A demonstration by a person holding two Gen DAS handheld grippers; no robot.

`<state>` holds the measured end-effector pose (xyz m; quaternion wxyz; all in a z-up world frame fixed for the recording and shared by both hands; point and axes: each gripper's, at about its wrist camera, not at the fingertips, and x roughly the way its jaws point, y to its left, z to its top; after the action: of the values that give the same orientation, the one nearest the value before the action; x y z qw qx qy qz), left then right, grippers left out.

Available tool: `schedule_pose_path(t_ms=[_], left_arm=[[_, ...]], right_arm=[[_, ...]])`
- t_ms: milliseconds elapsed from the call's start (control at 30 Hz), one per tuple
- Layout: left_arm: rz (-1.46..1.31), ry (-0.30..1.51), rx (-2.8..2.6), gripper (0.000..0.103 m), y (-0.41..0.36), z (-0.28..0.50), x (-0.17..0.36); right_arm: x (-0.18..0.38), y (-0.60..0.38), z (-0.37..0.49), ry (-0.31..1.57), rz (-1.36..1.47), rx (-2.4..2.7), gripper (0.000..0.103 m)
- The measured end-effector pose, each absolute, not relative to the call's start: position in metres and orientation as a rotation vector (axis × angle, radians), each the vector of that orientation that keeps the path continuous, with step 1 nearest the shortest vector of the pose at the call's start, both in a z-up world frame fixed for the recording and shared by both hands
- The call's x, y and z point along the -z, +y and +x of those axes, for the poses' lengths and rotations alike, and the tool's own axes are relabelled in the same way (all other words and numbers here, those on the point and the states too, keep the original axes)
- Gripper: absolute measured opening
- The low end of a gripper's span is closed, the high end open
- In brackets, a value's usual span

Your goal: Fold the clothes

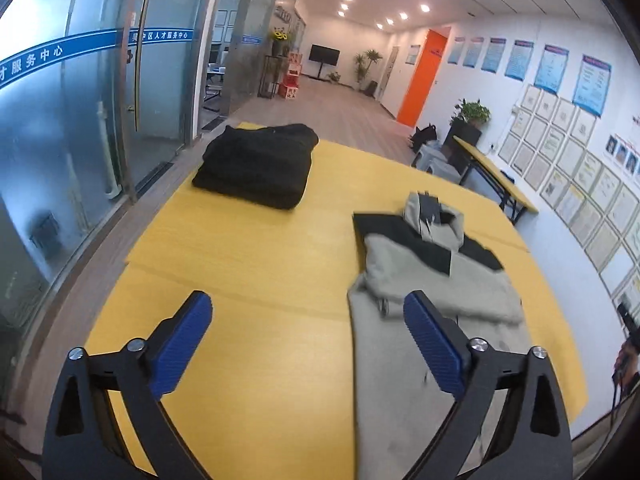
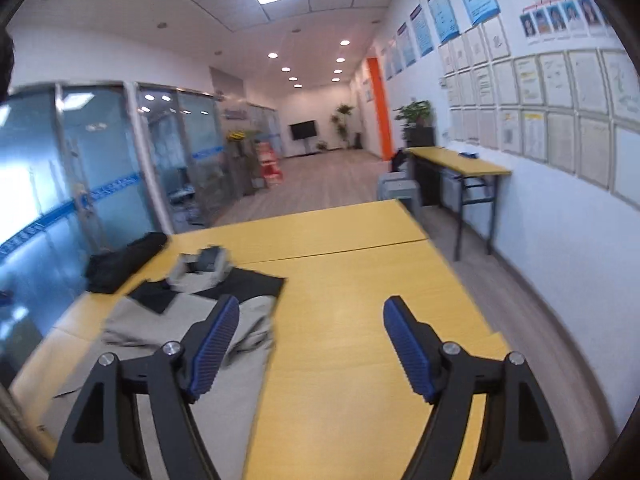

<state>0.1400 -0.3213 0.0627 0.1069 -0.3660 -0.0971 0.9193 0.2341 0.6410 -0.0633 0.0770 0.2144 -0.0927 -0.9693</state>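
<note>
A grey and black jacket [image 1: 432, 280] lies spread on the yellow table [image 1: 248, 264], collar at the far end. My left gripper [image 1: 308, 312] hangs above the table with its blue pads wide apart and nothing between them; the jacket lies below and behind its right finger. In the right wrist view the same jacket [image 2: 168, 320] lies at the lower left on the table [image 2: 360, 320]. My right gripper [image 2: 312, 316] stands open over the bare tabletop beside the jacket's right edge, holding nothing.
A folded black garment [image 1: 256, 164] sits at the table's far left corner, also seen as the black garment [image 2: 120, 260] in the right wrist view. Glass partitions [image 1: 80, 120] run along the left. A narrow side table [image 2: 460, 164] and stools stand by the right wall.
</note>
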Motion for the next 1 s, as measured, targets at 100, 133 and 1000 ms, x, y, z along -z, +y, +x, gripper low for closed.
schedule_pose_path(t_ms=[100, 133, 1000], left_arm=[[-1.155, -0.229, -2.585, 0.098, -0.309, 0.170, -0.028], [-1.188, -0.219, -2.523, 0.098, -0.300, 0.181, -0.009], [-1.567, -0.113, -2.263, 0.103, -0.189, 0.232, 0.138]], right_arm=[[0.079, 0.627, 0.269, -0.296, 0.673, 2.749, 0.080], [0.089, 0.621, 0.282, -0.306, 0.688, 2.703, 0.080], [0.290, 0.500, 0.287, -0.244, 1.482, 2.395, 0.057]])
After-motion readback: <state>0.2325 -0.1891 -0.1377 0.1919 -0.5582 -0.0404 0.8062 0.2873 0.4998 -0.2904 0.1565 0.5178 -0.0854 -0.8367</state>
